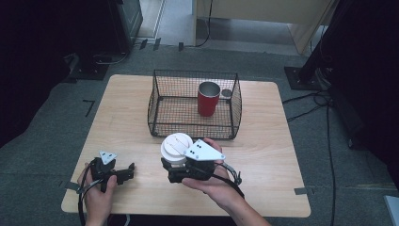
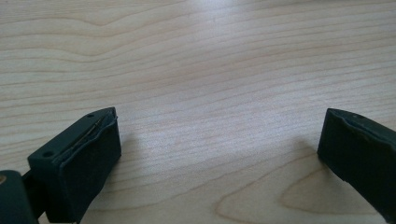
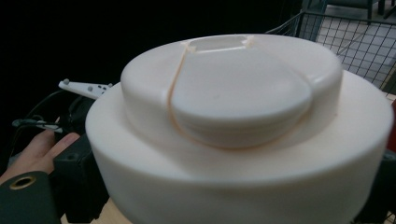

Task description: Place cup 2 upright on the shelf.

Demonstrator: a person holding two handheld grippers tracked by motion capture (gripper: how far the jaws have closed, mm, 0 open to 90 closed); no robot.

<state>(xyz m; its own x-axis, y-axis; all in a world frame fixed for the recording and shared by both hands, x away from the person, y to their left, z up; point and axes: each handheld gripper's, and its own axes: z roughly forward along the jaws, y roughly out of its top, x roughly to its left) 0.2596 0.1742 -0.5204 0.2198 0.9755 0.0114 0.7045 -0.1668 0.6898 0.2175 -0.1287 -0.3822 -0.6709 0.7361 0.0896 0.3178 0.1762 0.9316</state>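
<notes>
1. Our left gripper (image 1: pixel 123 173) rests on the pale wooden table (image 1: pixel 263 155), jaws wide apart, just parked.
2. Our right gripper (image 1: pixel 175 170) has its jaws clamped around the round white lidded plastic container (image 1: pixel 176 147), probably headed for the black wire basket (image 1: pixel 160 101) where the red metal cup (image 1: pixel 208 99) stands.

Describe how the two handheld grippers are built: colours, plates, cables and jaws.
Both the left gripper and the right gripper have black bodies topped by a pale grey three-cornered plate with dark dots. A black cable trails from each. The jaws are black blocks with flat pads. The forearms are bare, with no sleeves in view.
</notes>
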